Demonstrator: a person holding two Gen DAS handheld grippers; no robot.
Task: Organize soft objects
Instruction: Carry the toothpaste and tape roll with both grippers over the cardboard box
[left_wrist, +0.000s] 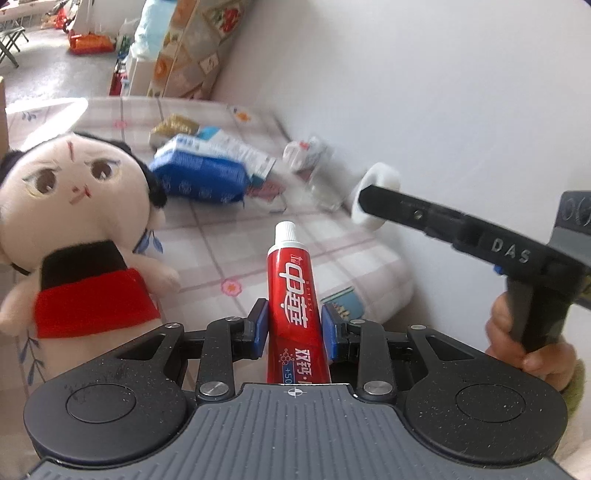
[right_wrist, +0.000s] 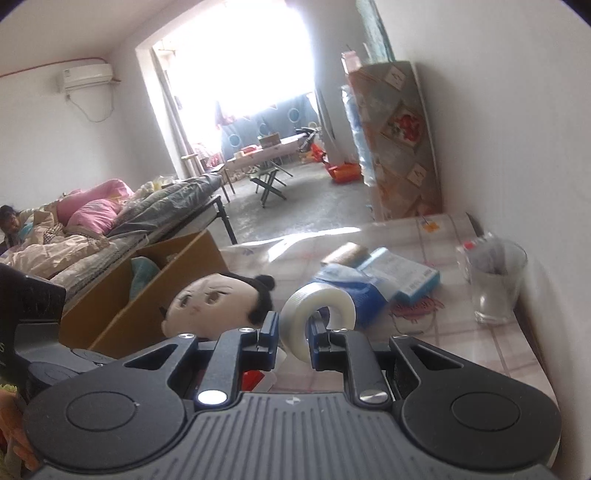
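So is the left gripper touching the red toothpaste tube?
Touching. The left wrist view shows the left gripper closed on the red toothpaste tube, both blue pads pressing its sides with no gap.

White walls (right_wrist: 498, 110), sunlit window (right_wrist: 240, 55)

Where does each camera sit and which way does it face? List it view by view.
Left wrist: behind the left gripper, facing the table and wall; toothpaste tube held; a hand shows.
Right wrist: behind the right gripper, facing the room; tape roll held.
Shared: plush doll, tape roll, blue packet.
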